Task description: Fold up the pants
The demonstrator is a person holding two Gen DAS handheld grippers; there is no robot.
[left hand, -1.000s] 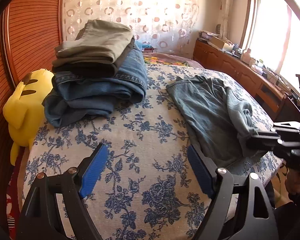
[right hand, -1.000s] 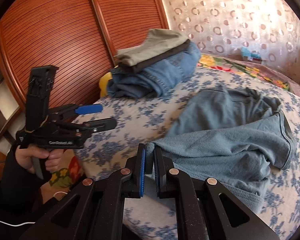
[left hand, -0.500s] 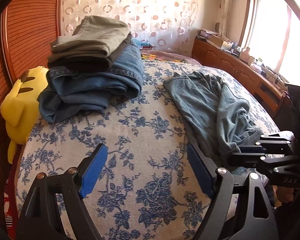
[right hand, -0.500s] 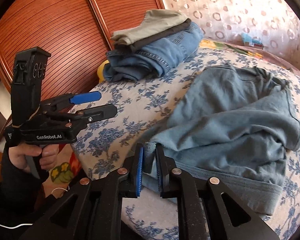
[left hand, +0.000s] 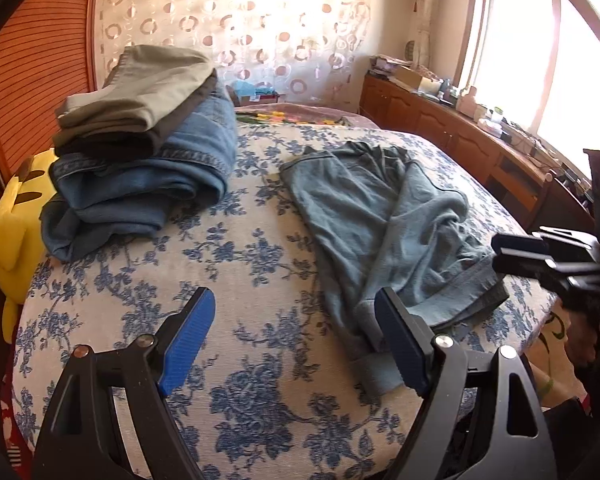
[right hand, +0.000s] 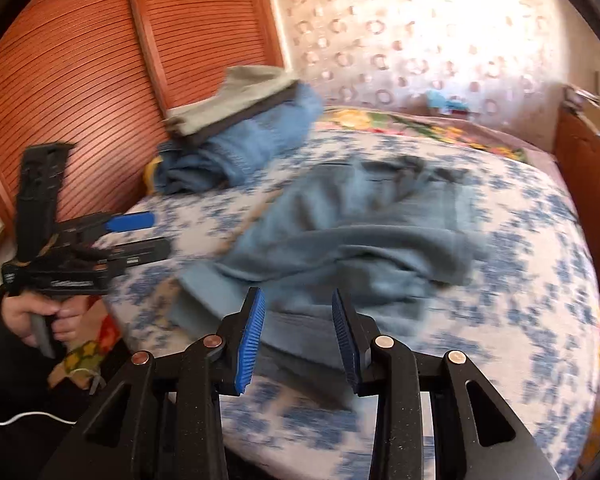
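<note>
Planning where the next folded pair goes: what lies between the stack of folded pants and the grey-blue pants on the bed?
Only bare floral bedspread between the stack and the grey-blue pants, seen in the left wrist view.

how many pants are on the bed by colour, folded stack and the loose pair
olive-grey pants, top of the stack: 1
dark pants, thin layer under them: 1
blue jeans, bottom of the stack: 1 (may be more, folds hide it)
grey-blue pants, loose on the bed: 1
total: 4
</note>
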